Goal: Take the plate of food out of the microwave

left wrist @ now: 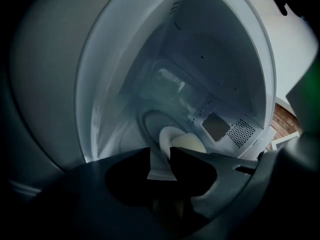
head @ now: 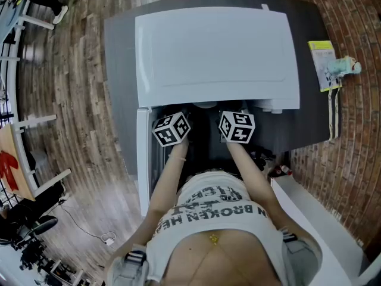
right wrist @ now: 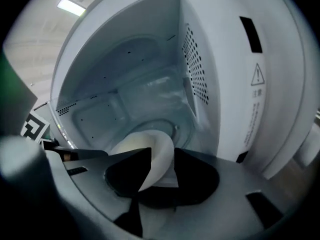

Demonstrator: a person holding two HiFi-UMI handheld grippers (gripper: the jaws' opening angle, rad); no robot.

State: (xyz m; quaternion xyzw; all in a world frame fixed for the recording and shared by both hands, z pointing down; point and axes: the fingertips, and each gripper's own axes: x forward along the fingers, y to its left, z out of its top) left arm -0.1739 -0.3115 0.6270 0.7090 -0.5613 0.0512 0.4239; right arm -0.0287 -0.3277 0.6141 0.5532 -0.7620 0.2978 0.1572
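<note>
Both grippers reach into the open microwave [head: 214, 52] on the worktop [head: 119, 70]. The plate [right wrist: 146, 146] sits on the glass turntable [right wrist: 150, 126] inside the cavity, not yet lifted. The left gripper [left wrist: 160, 161] has its fingers [left wrist: 200, 165] apart, with the near rim of the plate showing in the gap. The right gripper [right wrist: 162, 166] also has its fingers [right wrist: 125, 170] apart, with the rim running between them; neither pair looks pressed onto it.

The main risk, as I judge it, is the hold itself. A thin, smooth rim pinched at two points gives little bite; if one side closes shallow or later than the other, the plate could tip and the food [left wrist: 187, 143] slide off. Lifting unevenly, or too high, could knock the plate against the cavity roof. Pulling out before it clears the turntable could drag the glass along or catch the front sill. The open door [head: 143, 159] crowds the left arm.

The plate is round, white and glossy, with a shallow raised rim. The food is a pale, creamy mound near its middle; what it is I cannot tell.
</note>
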